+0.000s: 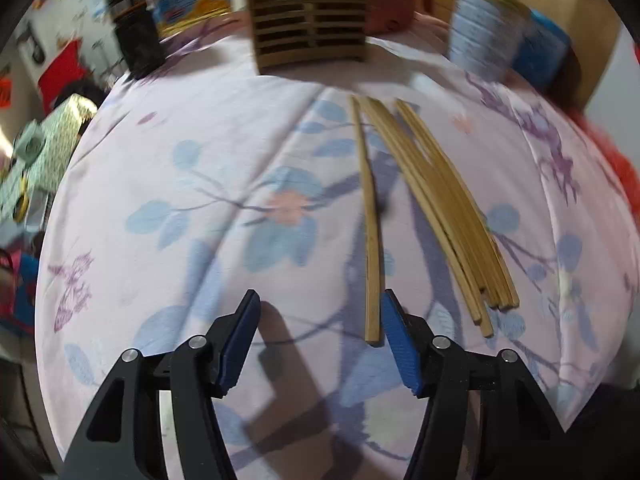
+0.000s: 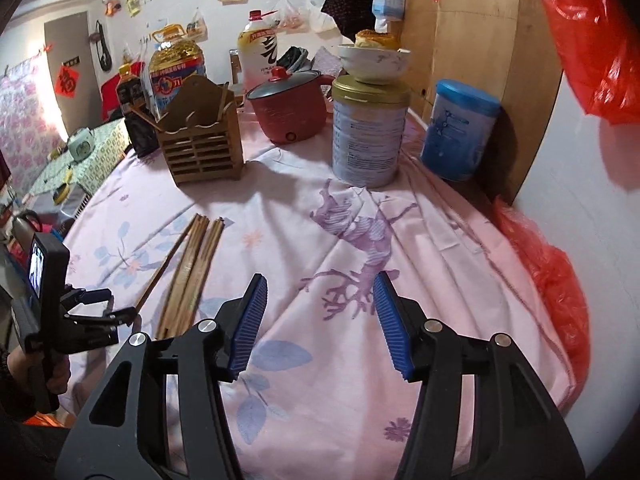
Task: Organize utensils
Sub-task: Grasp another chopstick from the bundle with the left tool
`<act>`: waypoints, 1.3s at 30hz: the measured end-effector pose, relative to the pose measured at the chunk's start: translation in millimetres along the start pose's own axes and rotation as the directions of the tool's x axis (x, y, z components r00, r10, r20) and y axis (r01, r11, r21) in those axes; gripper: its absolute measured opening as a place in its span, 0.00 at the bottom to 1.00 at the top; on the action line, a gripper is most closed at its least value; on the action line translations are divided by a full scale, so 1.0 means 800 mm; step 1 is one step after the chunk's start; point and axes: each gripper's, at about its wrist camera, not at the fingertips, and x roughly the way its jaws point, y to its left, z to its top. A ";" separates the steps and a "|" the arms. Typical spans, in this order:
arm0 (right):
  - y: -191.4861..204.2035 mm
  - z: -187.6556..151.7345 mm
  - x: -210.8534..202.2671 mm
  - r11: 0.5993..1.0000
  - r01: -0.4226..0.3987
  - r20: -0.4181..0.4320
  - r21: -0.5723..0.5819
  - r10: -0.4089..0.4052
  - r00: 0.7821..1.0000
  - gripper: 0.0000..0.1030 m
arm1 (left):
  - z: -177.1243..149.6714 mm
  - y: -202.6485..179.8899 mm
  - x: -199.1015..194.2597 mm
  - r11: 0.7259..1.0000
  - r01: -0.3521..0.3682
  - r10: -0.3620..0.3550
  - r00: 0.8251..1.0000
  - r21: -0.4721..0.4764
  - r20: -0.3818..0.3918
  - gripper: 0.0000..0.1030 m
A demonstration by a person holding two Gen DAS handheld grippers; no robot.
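Several wooden chopsticks (image 1: pixel 448 216) lie in a bundle on the floral cloth, with one single chopstick (image 1: pixel 370 240) apart to their left. My left gripper (image 1: pixel 318 320) is open, low over the cloth, its right pad beside the near end of the single chopstick. A slatted wooden utensil holder (image 1: pixel 310 20) stands at the far edge; it also shows in the right wrist view (image 2: pixel 202 144) with a chopstick inside. My right gripper (image 2: pixel 320 320) is open and empty over the cloth, right of the chopsticks (image 2: pixel 192 264). The left gripper (image 2: pixel 120 314) shows there at the chopstick's end.
Behind the holder stand a dark sauce bottle (image 2: pixel 136 116), an oil jug (image 2: pixel 176 64), a red pot (image 2: pixel 290 108), a tin with a bowl on top (image 2: pixel 368 132) and a blue can (image 2: pixel 460 132). Red plastic bags (image 2: pixel 548 280) hang at the table's right edge.
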 end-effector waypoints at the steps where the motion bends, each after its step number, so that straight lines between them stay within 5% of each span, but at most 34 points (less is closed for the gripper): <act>1: 0.004 0.001 0.005 1.000 -0.018 -0.008 -0.001 0.018 1.000 0.54 | 0.000 0.004 -0.003 1.000 -0.001 0.001 1.000 -0.013 0.001 0.59; 10: 0.051 -0.001 0.003 0.989 -0.064 0.010 -0.134 0.066 0.998 0.54 | -0.010 -0.018 -0.001 1.000 0.001 -0.001 1.000 0.009 0.006 0.58; 12: 0.043 -0.002 0.000 0.992 -0.050 0.014 -0.119 0.052 0.999 0.54 | -0.009 -0.025 0.001 0.999 -0.017 0.016 0.999 0.043 0.033 0.47; 16: 0.023 -0.004 -0.002 0.997 -0.024 0.006 -0.079 0.024 1.000 0.54 | -0.005 -0.028 0.003 0.998 -0.003 0.000 0.998 0.055 0.060 0.07; 22: 0.019 0.002 0.026 0.992 -0.121 -0.047 -0.023 0.120 0.992 0.54 | -0.010 -0.006 -0.020 0.997 -0.048 0.052 0.996 -0.054 0.072 0.06; 27: 0.063 -0.004 0.087 0.957 -0.276 -0.212 -0.086 0.253 0.944 0.53 | -0.024 0.018 -0.068 0.988 -0.101 0.111 0.991 -0.114 0.080 0.06; 31: 0.110 -0.032 0.118 0.911 -0.312 -0.292 -0.269 0.231 0.928 0.53 | -0.033 0.032 -0.097 0.977 -0.150 0.163 0.983 -0.148 0.080 0.06; 39: 0.146 -0.072 0.139 0.832 -0.397 -0.348 -0.387 0.267 0.899 0.52 | -0.042 0.051 -0.140 0.953 -0.185 0.212 0.973 -0.242 0.088 0.06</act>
